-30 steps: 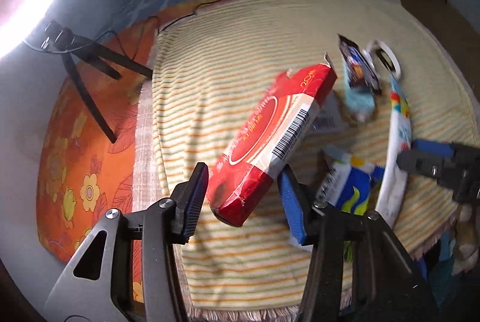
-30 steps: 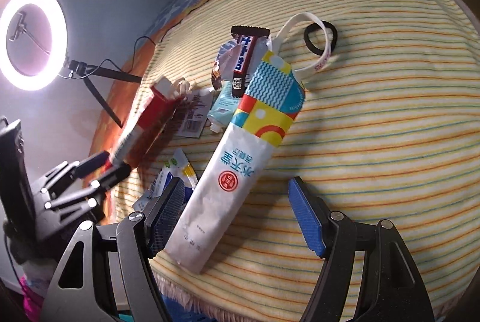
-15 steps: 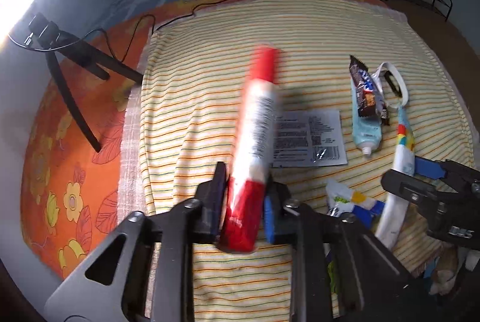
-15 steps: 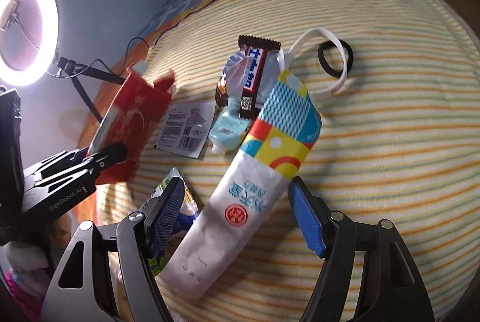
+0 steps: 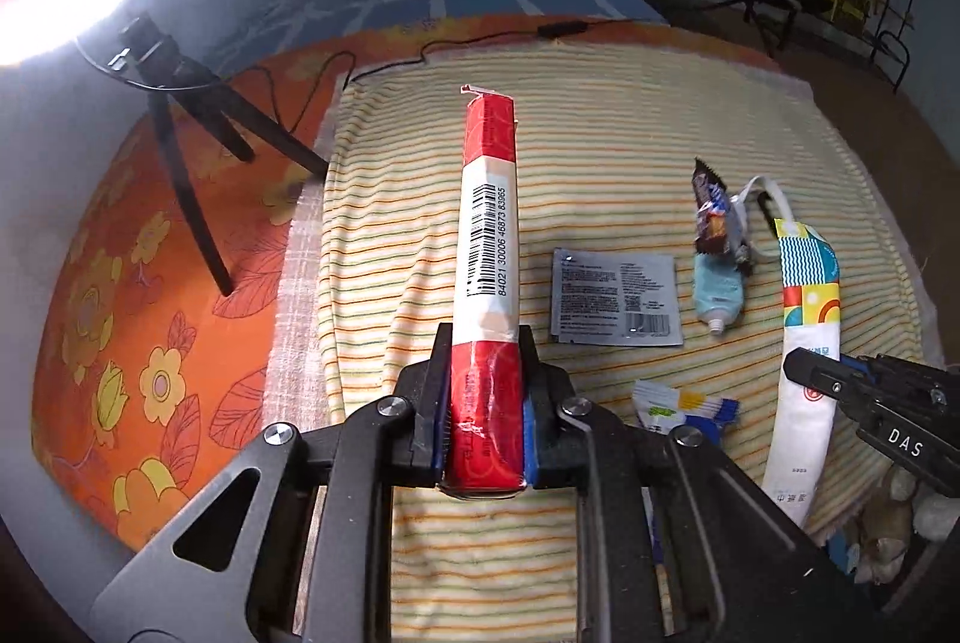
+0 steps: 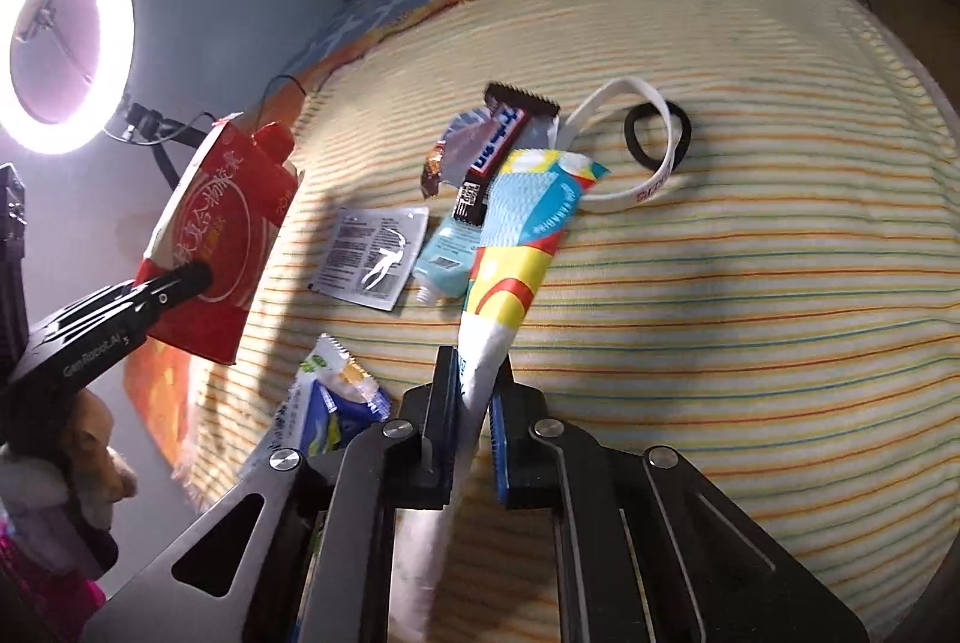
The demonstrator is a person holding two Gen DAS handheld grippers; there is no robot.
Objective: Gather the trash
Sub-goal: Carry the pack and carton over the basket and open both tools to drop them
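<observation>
My left gripper (image 5: 483,403) is shut on a red and white carton (image 5: 487,247), held edge-on and lifted off the striped cloth (image 5: 600,133). From the right wrist view the same carton (image 6: 222,235) hangs at the left in the left gripper (image 6: 180,283). My right gripper (image 6: 477,403) is shut on the white end of a long colourful wrapper (image 6: 522,235), whose far end still rests on the cloth. That wrapper (image 5: 804,343) also shows at the right of the left wrist view, pinched by the right gripper (image 5: 822,379).
On the cloth lie a grey sachet (image 5: 618,298), a pale blue tube (image 5: 717,292), a dark candy wrapper (image 6: 498,151), a blue and white packet (image 6: 327,403), a white strap (image 6: 618,145) and a black ring (image 6: 657,133). A ring light (image 6: 63,43) on a tripod (image 5: 186,145) stands at the left.
My left gripper closed on the red carton, turned it edge-on and raised it. My right gripper closed on the long wrapper's white end, lifting that end slightly.
</observation>
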